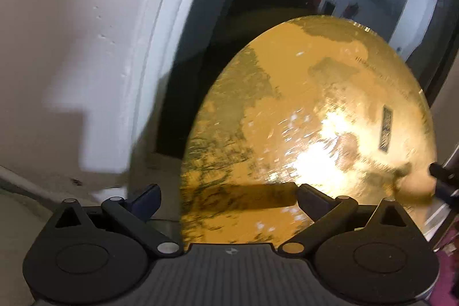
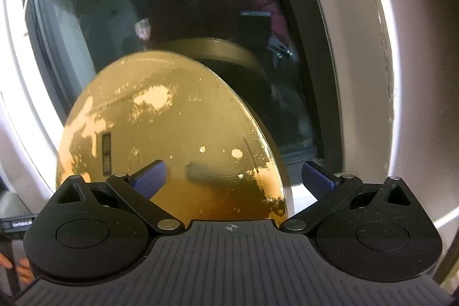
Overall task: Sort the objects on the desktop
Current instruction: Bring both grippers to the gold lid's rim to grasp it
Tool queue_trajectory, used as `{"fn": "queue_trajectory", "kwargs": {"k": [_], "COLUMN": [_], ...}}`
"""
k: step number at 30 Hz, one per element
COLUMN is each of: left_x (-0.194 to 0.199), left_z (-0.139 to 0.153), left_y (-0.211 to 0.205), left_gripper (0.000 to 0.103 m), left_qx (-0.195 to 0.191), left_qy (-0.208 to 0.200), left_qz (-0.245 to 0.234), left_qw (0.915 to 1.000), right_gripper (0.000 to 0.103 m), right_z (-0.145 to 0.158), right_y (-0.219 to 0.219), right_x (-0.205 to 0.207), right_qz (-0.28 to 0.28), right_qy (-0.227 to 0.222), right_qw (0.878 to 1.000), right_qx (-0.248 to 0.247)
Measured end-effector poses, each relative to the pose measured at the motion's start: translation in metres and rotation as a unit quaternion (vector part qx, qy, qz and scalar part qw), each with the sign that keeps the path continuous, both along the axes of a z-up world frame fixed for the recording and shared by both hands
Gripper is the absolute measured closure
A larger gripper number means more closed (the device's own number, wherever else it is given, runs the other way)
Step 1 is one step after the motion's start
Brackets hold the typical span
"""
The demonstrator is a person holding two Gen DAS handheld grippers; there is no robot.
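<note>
Holding: your left gripper [image 1: 226,195] and right gripper [image 2: 233,177] both have their fingers spread wide, released, with nothing between them.
Nearest thing: a round gold board [image 2: 172,139], worn and patchy with glare, sits directly ahead of both grippers, reaching in under the fingers in each wrist view.
Task thing: that gold board [image 1: 309,119] is the only sortable item in view; a small dark label [image 2: 106,154] is printed on it. Whether it lies flat on a counter or leans, you cannot tell from these views.
Beyond it: a dark glass pane [image 2: 172,5] in a pale frame [image 2: 358,48] rises just behind the board's far edge, reflecting a person.
Side detail: a dark tool tip [image 1: 441,177] pokes in at the right edge of the left view; it is blurred and unclear.
Risk: the thin, slick disc would likely slide toward the glass if you push rather than pinch, or slip from a one-sided grip.
Room: the pale wall [image 1: 71,48] closes off the left and the frame the right, so pulling back toward yourself looks the freest direction.
</note>
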State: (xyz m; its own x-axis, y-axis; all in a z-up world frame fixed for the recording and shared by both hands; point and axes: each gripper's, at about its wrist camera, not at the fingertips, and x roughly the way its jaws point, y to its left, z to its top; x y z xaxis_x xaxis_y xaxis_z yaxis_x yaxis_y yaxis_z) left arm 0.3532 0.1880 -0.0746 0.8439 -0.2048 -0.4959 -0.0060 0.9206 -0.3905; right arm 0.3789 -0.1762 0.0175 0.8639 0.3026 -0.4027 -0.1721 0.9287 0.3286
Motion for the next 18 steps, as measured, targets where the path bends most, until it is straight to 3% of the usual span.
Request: {"fn": "queue_trajectory", "kwargs": {"k": [7,12,18], "left_x": [0.008,0.011,0.008], "left_z": [-0.005,-0.019,-0.005], "left_y": [-0.004,-0.005,0.003], "left_gripper": [0.002,0.000,0.001], "left_qx": [-0.025,-0.038,-0.033], "left_qy": [-0.007,-0.011,-0.002], "left_qz": [0.007,0.010,0.017], "left_qw": [0.9996,0.9991,0.9993], "right_gripper": [0.000,0.000,0.000], "right_z": [-0.009,-0.018,-0.024], "right_y": [-0.007,-0.003,-0.009], "right_x": [0.011,0.015,0.020], "right_qz": [0.004,0.013,0.012], "right_qy": [-0.013,-0.007,0.011], "right_qw": [0.999,0.999,0.997], "right_qx": [0.045,0.047,0.074]}}
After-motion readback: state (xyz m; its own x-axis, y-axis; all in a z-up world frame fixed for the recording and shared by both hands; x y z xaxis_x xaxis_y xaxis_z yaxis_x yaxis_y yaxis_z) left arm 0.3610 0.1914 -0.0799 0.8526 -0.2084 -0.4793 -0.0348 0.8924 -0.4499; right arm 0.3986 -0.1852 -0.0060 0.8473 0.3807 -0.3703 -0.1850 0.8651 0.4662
